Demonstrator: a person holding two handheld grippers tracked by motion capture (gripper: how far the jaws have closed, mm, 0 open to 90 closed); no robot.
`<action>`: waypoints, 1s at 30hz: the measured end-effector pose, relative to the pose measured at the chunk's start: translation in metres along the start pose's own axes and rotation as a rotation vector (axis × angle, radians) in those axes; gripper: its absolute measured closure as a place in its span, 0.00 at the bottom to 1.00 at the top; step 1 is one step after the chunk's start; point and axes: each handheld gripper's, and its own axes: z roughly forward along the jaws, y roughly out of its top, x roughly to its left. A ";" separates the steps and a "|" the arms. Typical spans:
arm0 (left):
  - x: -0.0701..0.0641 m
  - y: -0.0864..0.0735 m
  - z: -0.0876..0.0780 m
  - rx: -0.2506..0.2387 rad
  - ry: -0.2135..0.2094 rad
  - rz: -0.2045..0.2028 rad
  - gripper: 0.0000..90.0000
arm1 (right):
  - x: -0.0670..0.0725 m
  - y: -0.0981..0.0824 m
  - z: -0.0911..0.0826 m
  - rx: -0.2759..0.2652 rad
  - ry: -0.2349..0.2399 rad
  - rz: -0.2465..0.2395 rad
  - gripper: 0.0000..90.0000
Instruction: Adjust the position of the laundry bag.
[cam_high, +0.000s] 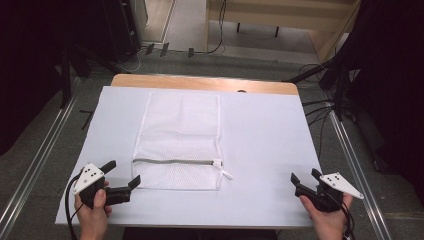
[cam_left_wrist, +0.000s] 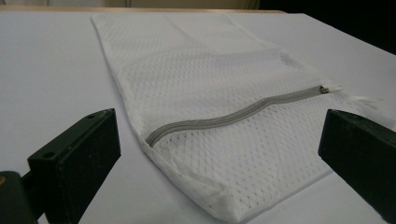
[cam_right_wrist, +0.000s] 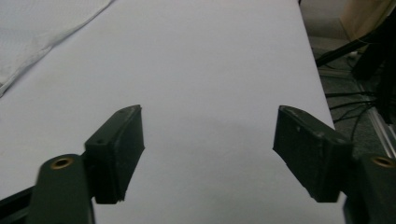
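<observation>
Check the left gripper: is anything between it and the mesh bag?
Nothing visible. The left gripper, jaws open, sits just off the near left corner of the mesh bag, with only bare white table cover between them.

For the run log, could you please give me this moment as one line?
left gripper: open, at mesh bag corner | right gripper: open, empty, apart | zipper: closed | bag flat on table

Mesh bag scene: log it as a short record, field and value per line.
item: white mesh bag, lying flat
surface: white table cover
zipper: grey zipper, closed, pull at bag's right edge
left gripper: left gripper open, just off the bag's near-left corner, holding nothing
right gripper: right gripper open, over bare cover, away from bag
</observation>
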 end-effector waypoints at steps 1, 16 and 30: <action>0.001 -0.001 0.000 0.001 0.003 0.001 0.00 | 0.003 0.002 0.001 0.002 -0.030 0.015 0.38; 0.002 0.000 0.002 0.013 0.020 -0.013 0.00 | 0.075 0.037 0.035 -0.019 0.185 -0.077 0.58; 0.004 0.000 0.000 0.008 0.017 -0.024 0.00 | 0.156 0.062 0.103 0.124 0.339 -0.099 0.58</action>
